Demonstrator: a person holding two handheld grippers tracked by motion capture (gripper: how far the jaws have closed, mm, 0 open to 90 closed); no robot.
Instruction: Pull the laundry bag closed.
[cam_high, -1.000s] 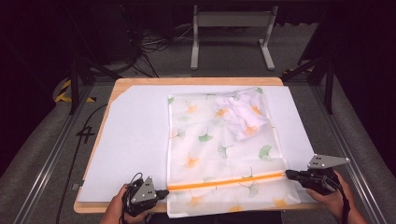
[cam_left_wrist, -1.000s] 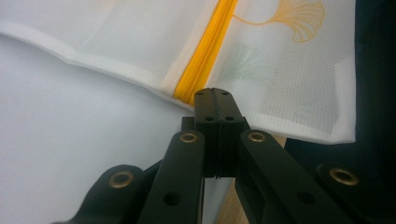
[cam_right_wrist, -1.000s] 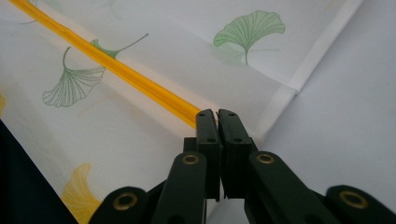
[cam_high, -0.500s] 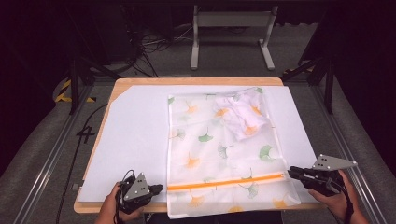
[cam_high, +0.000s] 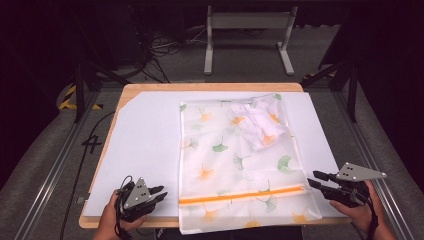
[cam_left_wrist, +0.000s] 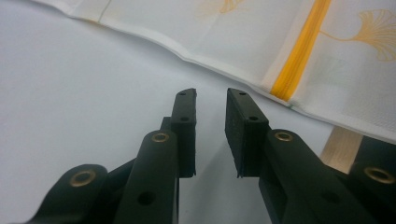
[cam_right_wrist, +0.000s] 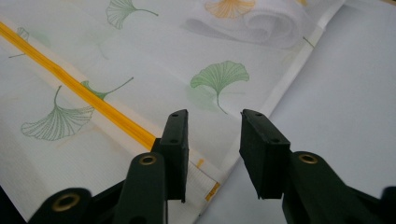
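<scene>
The fingers of both grippers stand parted and empty. From the high view, the left gripper (cam_high: 159, 192) and right gripper (cam_high: 316, 180) flank the white mesh bag printed with ginkgo leaves (cam_high: 240, 165) on the white board (cam_high: 145, 140). In the left gripper view, a narrow gap faces its orange zipper (cam_left_wrist: 301, 51). In the right gripper view, wider jaws sit over the bag's corner (cam_right_wrist: 210, 182).
</scene>
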